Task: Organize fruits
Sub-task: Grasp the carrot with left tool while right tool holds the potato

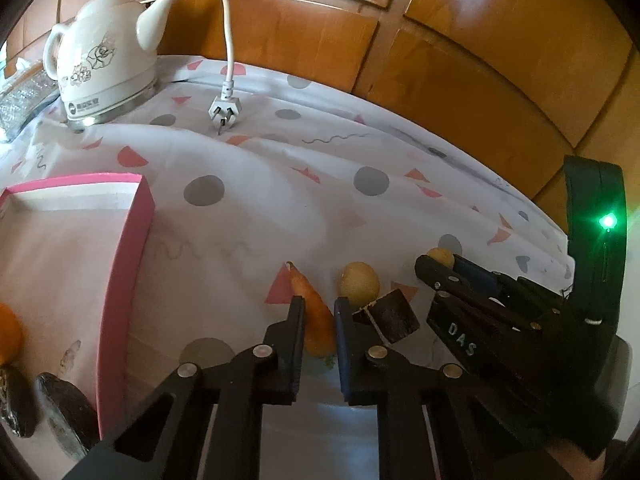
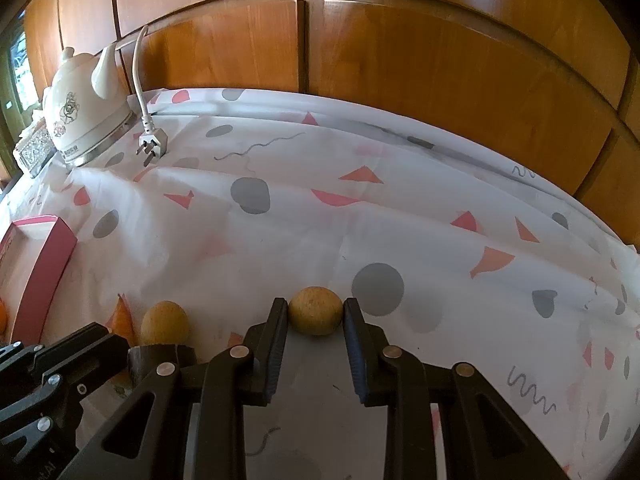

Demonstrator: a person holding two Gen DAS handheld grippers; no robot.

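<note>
My left gripper (image 1: 320,306) is shut on an orange, tapered fruit (image 1: 316,324) that lies on the patterned cloth. Just right of it sit a round tan fruit (image 1: 360,284) and a dark brown chunk (image 1: 396,316). My right gripper (image 2: 316,308) is shut on another round tan fruit (image 2: 316,312) resting on the cloth. In the left wrist view that same gripper (image 1: 430,266) reaches in from the right with its fruit (image 1: 440,257) at its tip. In the right wrist view the orange fruit (image 2: 122,320), loose tan fruit (image 2: 164,322) and dark chunk (image 2: 160,360) lie at lower left.
An open pink box (image 1: 124,272) stands at the left, with an orange (image 1: 8,332) and two dark pieces (image 1: 60,412) in it. A white kettle (image 1: 100,56) and its loose plug (image 1: 224,110) sit at the back. Wooden panels (image 2: 400,72) rise behind the table.
</note>
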